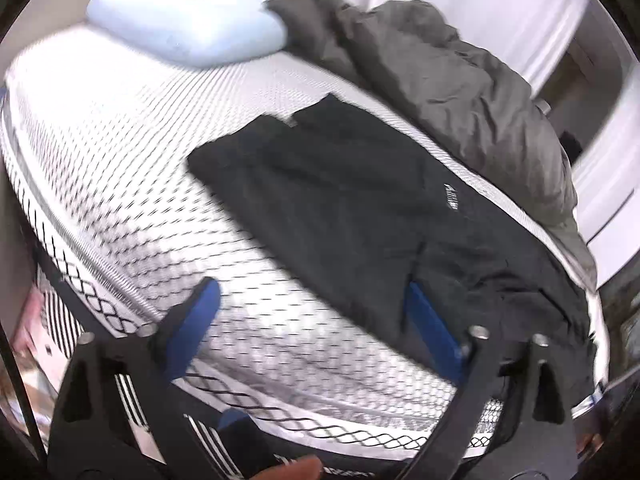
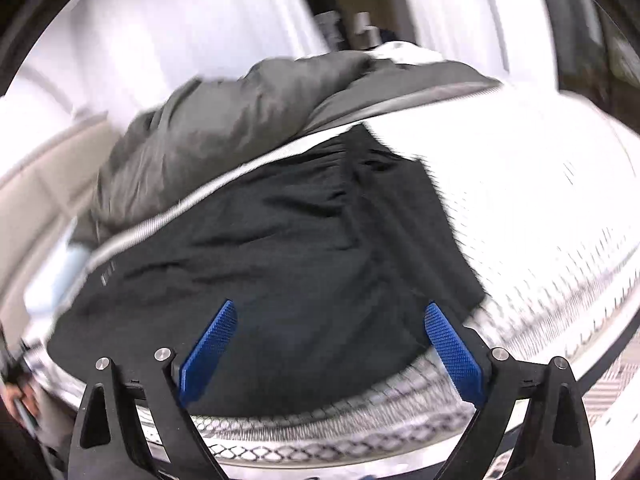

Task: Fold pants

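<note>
The left hand-held gripper (image 1: pixel 314 304) hangs over the near edge of the bed (image 1: pixel 120 168) with its blue pads (image 1: pixel 200 320) spread wide; nothing is between them, though the right-hand pad sits in front of the edge of the pants (image 1: pixel 340 200) in this view, and whether it touches the cloth cannot be told. The right hand-held gripper (image 2: pixel 330 332) is likewise wide open and empty, its blue pads (image 2: pixel 210 344) poised above the near part of the pants (image 2: pixel 280 248), apart from the fabric as far as the blurred view allows. The pants are black and lie flat on the white, diamond-patterned mattress cover, near the bed's front edge; in the left view they run from the near right corner diagonally up toward the middle, with a small white print on the right side. In the right view the same garment fills the centre, lightly wrinkled, reaching close to the bed's rim. Just beyond the pants a rumpled grey quilt (image 1: pixel 460 92) is piled along the far side of the bed, also seen in the right view (image 2: pixel 224 120). Farthest off, at the head of the bed, lies a pale blue pillow (image 1: pixel 188 24), with the quilt touching its right end.
</note>
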The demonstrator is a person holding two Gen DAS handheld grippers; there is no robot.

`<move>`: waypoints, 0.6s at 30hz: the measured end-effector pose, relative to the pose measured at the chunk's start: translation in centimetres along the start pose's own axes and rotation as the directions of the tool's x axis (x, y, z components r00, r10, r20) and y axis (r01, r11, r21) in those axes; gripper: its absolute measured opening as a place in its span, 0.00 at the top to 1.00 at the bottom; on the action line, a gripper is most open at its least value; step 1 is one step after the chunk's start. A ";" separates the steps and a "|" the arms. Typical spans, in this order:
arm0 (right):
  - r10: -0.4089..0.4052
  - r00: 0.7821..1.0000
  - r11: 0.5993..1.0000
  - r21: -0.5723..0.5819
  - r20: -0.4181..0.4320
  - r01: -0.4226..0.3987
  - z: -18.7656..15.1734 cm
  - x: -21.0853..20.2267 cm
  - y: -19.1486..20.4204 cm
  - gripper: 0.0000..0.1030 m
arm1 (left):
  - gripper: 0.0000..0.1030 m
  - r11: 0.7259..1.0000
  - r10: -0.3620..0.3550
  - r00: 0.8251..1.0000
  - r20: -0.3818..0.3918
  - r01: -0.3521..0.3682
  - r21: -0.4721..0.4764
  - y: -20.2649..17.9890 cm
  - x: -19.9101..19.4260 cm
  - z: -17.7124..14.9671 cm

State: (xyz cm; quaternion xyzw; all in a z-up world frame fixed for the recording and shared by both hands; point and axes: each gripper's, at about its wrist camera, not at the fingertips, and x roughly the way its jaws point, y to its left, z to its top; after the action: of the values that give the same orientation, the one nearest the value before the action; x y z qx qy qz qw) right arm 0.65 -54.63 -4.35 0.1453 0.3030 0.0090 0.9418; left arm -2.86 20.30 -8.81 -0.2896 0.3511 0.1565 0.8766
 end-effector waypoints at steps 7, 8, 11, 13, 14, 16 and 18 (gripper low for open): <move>0.044 0.999 0.989 0.144 -0.004 -0.043 -1.7 -0.1 -3.0 0.07 | 0.22 0.994 -0.041 0.999 -0.007 0.040 -0.103 2.6 2.8 2.8; 0.054 0.999 0.986 0.155 -0.006 -0.052 -1.8 0.0 -3.1 0.10 | 0.23 0.993 -0.045 0.999 -0.009 0.044 -0.107 2.7 3.2 3.2; 0.095 0.996 0.972 0.216 0.005 -0.093 -2.0 0.6 -3.2 0.14 | 0.24 0.990 -0.051 0.999 -0.009 0.050 -0.132 2.8 4.8 4.5; 0.086 0.996 0.971 0.225 0.015 -0.087 -2.0 0.6 -3.1 0.15 | 0.24 0.992 -0.053 0.998 -0.014 0.051 -0.118 2.1 6.4 5.3; 0.079 0.997 0.971 0.224 0.012 -0.079 -1.8 0.9 -2.9 0.15 | 0.24 0.993 -0.046 0.999 -0.018 0.044 -0.108 2.0 7.0 5.6; 0.063 0.998 0.971 0.231 0.005 -0.063 -1.5 1.6 -2.6 0.15 | 0.24 0.995 -0.034 0.999 -0.021 0.032 -0.091 1.6 8.0 6.0; 0.026 1.000 0.968 0.248 -0.007 -0.023 -1.2 2.6 -3.0 0.16 | 0.28 0.997 -0.019 1.000 -0.014 0.018 -0.074 1.1 8.8 6.5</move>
State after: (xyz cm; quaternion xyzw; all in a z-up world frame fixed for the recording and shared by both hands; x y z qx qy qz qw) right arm 1.87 -56.86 -7.60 0.2657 0.3049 -0.0164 0.9144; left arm 6.22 25.78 -11.66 -0.3261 0.3491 0.1591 0.8640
